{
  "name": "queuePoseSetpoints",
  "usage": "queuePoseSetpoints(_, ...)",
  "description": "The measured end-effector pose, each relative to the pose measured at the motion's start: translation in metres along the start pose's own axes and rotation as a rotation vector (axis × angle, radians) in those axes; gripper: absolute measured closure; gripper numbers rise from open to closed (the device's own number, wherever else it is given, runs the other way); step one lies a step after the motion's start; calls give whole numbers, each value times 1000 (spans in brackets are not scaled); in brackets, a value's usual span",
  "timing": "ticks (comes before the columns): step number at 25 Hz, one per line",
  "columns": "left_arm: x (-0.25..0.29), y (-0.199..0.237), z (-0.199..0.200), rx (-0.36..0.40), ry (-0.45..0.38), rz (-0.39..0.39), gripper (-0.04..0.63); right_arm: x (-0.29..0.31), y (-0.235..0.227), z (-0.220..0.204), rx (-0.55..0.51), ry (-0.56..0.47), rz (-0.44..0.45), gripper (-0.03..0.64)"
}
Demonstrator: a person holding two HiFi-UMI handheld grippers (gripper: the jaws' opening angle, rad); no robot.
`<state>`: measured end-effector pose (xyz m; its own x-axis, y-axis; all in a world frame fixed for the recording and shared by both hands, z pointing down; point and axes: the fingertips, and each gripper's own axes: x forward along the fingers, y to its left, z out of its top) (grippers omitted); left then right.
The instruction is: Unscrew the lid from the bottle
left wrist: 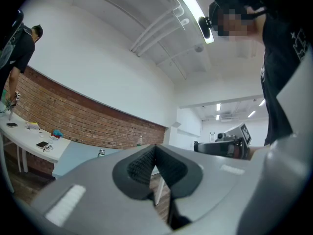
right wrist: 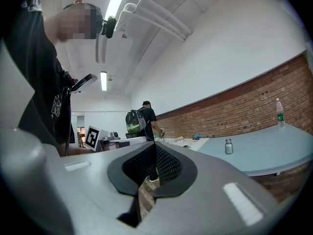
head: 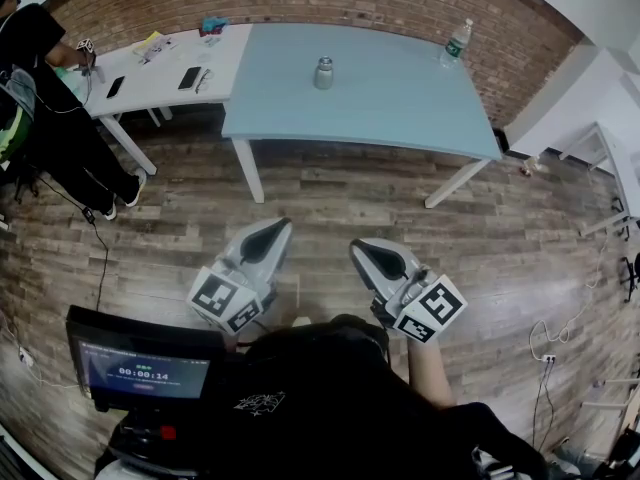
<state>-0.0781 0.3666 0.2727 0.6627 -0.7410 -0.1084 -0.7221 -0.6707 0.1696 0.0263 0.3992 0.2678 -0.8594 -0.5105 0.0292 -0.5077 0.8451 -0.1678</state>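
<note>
A small metal bottle (head: pixel 324 72) with its lid on stands upright near the middle of the light blue table (head: pixel 400 108). It shows small and far in the left gripper view, bottle (left wrist: pixel 101 152), and in the right gripper view, bottle (right wrist: pixel 228 146). My left gripper (head: pixel 277 227) and right gripper (head: pixel 359 247) hang close to my body over the wooden floor, well short of the table. Both are shut with nothing between their jaws.
A clear plastic water bottle (head: pixel 456 43) stands at the table's far right corner. A white table (head: pixel 150 78) with phones and small items adjoins on the left, where a person (head: pixel 50 108) stands. A monitor on a cart (head: pixel 143 363) sits at my lower left.
</note>
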Motion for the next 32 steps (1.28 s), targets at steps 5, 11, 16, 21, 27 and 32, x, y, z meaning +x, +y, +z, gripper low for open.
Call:
queuePoseSetpoints(5, -3, -2, -4, -9, 10, -7, 597, -4, 3, -2, 6, 2, -13, 615)
queuePoseSetpoints(11, -6, -5, -7, -20, 23, -15, 597, -10, 8, -9, 26, 12, -35, 615)
queuePoseSetpoints(16, -3, -16, -14, -22, 43, -20, 597, -22, 6, -12, 43, 6, -42, 615)
queuePoseSetpoints(21, 2, -21, -13, -16, 48, -16, 597, -27, 2, -12, 47, 4, -35, 615)
queuePoseSetpoints(27, 28, -33, -20, -16, 61, -16, 597, -44, -26, -9, 56, -2, -42, 615)
queuePoseSetpoints(32, 44, -34, -26, -16, 77, -19, 597, -48, -40, -10, 69, -3, -41, 615)
